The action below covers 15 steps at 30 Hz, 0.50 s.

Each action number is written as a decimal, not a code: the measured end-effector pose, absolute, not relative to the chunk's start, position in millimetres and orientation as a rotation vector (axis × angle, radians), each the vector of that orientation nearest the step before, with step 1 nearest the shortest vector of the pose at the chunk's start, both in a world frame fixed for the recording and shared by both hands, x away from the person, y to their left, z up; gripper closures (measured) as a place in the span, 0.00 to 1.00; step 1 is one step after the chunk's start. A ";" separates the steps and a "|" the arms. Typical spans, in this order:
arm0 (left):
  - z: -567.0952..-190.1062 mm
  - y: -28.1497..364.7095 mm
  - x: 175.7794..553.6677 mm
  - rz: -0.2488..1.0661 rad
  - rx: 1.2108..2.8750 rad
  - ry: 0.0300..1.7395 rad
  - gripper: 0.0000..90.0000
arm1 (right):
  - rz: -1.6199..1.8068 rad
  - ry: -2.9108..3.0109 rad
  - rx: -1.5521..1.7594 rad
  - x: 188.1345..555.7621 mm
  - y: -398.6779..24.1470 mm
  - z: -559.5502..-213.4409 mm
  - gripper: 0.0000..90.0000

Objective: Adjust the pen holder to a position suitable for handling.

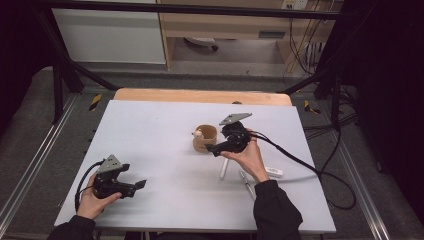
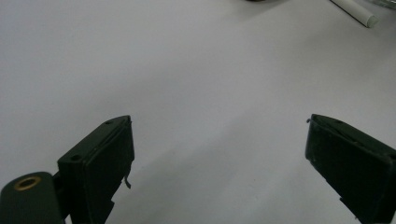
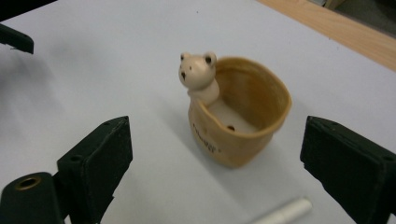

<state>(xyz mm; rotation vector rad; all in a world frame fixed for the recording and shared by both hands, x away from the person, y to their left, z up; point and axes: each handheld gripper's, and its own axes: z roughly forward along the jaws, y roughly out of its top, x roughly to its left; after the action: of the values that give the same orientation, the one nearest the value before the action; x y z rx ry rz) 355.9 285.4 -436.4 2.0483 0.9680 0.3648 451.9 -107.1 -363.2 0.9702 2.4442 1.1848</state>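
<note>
White tabletop (image 1: pixel 165 130) carries a tan bear-headed cup (image 3: pixel 236 112) upright at centre frame in the high view, just ahead of the right tool (image 3: pixel 215 154), whose jaws gape empty, while the left tool (image 2: pixel 219 163), also spread and empty, hangs far off at lower left.

Left gripper (image 1: pixel 141 184): black body, grey three-cornered plate (image 1: pixel 110 163) on top at 12 o'clock, black cable (image 1: pixel 81 182) looping off at 9 o'clock.

Right gripper (image 1: pixel 209 147): same black build, grey plate (image 1: pixel 234 118) at 12 o'clock, thick black cable (image 1: pixel 295 159) trailing toward 4 o'clock.

Fingers (image 2: pixel 100 168): matte black, blocky and wedge-shaped, each with a small hole in its upper face; a brass-rimmed hole (image 2: pixel 26 183) at 8 o'clock, and what may be a frayed pad edge.

Person: dark sleeves (image 1: pixel 276 209), long, cuffed at the wrist.
</note>
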 end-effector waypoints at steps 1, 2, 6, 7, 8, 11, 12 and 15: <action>-436.5 285.0 356.0 0.365 2.050 0.969 0.09 | 1.176 2.437 0.991 446.8 -115.9 -366.5 0.05; -436.6 284.3 355.9 0.364 2.049 0.972 0.09 | 1.176 2.437 0.991 446.8 -115.9 -366.5 0.05; -436.5 282.5 356.1 0.362 2.055 0.974 0.09 | 1.194 2.423 1.031 436.0 -135.0 -374.2 0.02; -436.5 281.9 356.4 0.361 2.059 0.974 0.09 | 1.199 2.418 1.038 433.1 -139.9 -376.2 0.02; -436.6 281.1 356.5 0.360 2.060 0.977 0.09 | 1.203 2.411 1.047 430.1 -144.8 -378.4 0.02; -436.7 279.2 356.7 0.358 2.067 0.982 0.09 | 1.185 2.399 1.052 422.5 -159.1 -385.5 0.01; -436.6 278.7 356.8 0.358 2.068 0.982 0.09 | 1.185 2.398 1.068 419.9 -163.6 -387.5 0.01; -435.7 276.3 357.2 0.360 2.069 0.989 0.09 | 1.208 2.380 1.076 413.3 -177.3 -393.9 0.01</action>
<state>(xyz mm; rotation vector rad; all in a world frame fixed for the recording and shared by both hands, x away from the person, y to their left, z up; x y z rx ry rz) 357.2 276.3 -435.7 2.0690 0.9889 0.3603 413.3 -177.3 -393.9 1.0758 2.3804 1.2082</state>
